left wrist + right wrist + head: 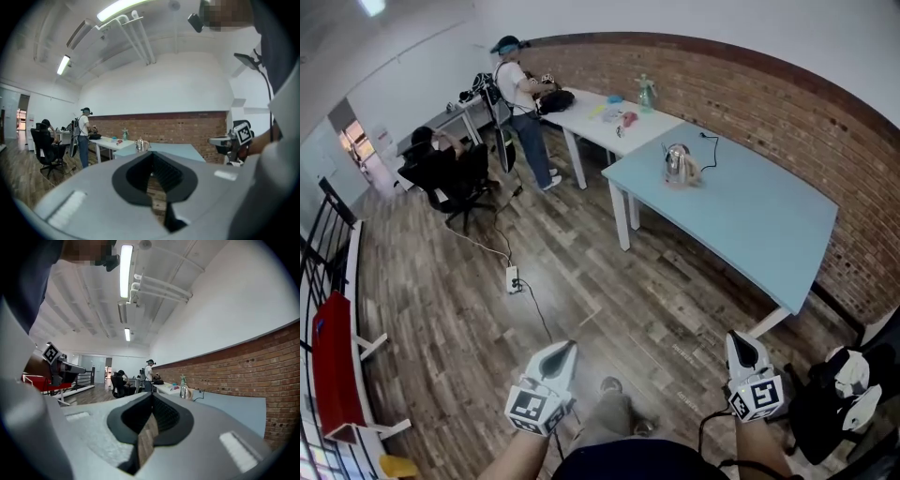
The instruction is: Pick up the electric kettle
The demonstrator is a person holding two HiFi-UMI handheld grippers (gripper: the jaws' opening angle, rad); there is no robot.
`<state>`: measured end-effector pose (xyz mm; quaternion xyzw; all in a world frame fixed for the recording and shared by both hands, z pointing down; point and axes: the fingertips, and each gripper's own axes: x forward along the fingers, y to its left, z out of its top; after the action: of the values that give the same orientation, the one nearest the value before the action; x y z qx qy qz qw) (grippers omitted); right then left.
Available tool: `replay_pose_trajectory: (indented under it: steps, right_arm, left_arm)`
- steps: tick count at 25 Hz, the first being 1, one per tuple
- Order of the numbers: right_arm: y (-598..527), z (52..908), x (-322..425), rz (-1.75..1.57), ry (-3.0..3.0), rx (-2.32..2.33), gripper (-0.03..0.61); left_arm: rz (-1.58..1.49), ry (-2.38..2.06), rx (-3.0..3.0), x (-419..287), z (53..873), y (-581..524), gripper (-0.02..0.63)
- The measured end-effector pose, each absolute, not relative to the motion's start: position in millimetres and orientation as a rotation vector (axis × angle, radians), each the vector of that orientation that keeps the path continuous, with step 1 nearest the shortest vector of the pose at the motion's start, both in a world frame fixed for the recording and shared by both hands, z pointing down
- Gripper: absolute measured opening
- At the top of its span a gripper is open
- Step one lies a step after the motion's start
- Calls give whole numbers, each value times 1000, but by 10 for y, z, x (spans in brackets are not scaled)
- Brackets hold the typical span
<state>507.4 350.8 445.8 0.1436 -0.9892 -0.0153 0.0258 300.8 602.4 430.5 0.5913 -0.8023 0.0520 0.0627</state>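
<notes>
A shiny steel electric kettle (677,164) stands on its base on the far part of a pale blue table (750,220), its black cord (710,150) trailing toward the brick wall. It shows small and distant in the left gripper view as the kettle (139,145) and in the right gripper view as the kettle (184,392). My left gripper (560,354) and right gripper (741,347) hang low near my body, far from the table, both shut with nothing between the jaws. In its own view the left gripper (151,161) points at the table; the right gripper (151,405) points along the room.
A white table (609,117) with a spray bottle (646,93) and small items adjoins the blue one. A person (520,98) stands at its far end; another sits in a black chair (455,178). A power strip (513,279) and cable lie on the wooden floor. A red rack (333,366) stands left.
</notes>
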Motion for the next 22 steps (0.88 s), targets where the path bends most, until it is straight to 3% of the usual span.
replay_pose_trajectory:
  steps: [11, 22]
  right_arm:
    - [2926, 4484, 4456, -55, -3023, 577, 3]
    - [2334, 4346, 3435, -67, -2970, 687, 3]
  left_arm:
    - [140, -2353, 1920, 2277, 4330, 5196, 5]
    - [127, -2286, 2034, 992, 4197, 4410, 5]
